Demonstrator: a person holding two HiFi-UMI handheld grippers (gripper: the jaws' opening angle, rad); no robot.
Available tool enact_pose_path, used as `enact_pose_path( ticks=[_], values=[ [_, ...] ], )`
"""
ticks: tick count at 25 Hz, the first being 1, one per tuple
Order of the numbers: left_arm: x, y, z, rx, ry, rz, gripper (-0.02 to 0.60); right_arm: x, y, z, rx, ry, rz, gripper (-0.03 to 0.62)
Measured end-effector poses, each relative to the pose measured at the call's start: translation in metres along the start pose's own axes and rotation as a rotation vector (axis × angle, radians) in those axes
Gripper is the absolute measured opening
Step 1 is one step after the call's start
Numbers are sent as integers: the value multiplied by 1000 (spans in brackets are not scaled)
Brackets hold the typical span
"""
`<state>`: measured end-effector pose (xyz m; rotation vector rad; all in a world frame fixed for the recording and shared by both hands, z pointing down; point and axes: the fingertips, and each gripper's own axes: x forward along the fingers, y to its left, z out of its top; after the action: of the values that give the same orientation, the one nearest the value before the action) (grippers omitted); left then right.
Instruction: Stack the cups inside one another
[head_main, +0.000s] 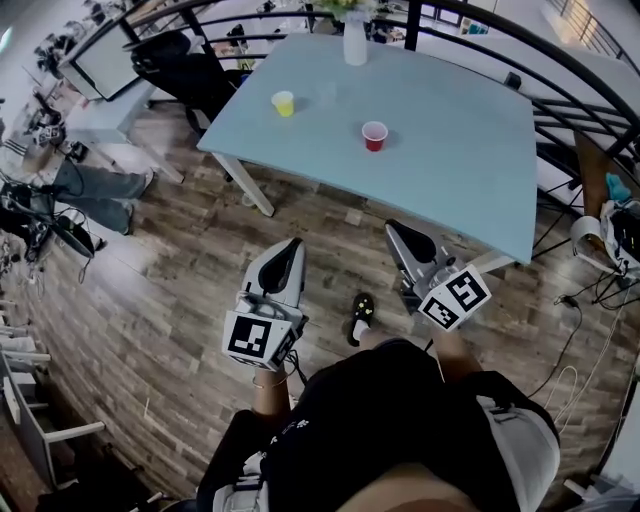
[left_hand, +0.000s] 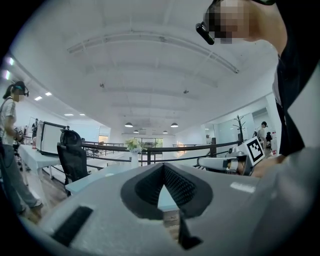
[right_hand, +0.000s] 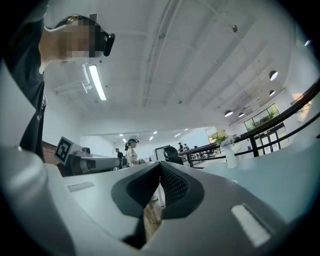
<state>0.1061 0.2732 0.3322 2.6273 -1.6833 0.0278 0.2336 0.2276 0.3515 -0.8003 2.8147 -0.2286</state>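
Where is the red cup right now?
Head view: the red cup stands upright near the middle of the table, right of the yellow cup and nearer the person than the vase.

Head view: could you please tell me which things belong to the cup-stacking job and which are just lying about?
Job in hand: yellow cup, red cup, left hand-held gripper, right hand-held gripper.

Lying about: white vase, black office chair, monitor.
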Motion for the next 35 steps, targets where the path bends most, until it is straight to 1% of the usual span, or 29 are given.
enact_pose_path(
  ticks=[9,20,26,35],
  values=[
    [43,33,5,5,18,12,-14,39,-40,6,2,14,4,-3],
    [83,67,2,12,22,39,-14,78,-80,5,-1,10,21,-3],
    [103,80,-6,11,22,55,-14,86,-101,-2,0,24,19,-3],
    [141,88,2,33,42,37,-14,101,-137,5,21,14,3,-3]
  ],
)
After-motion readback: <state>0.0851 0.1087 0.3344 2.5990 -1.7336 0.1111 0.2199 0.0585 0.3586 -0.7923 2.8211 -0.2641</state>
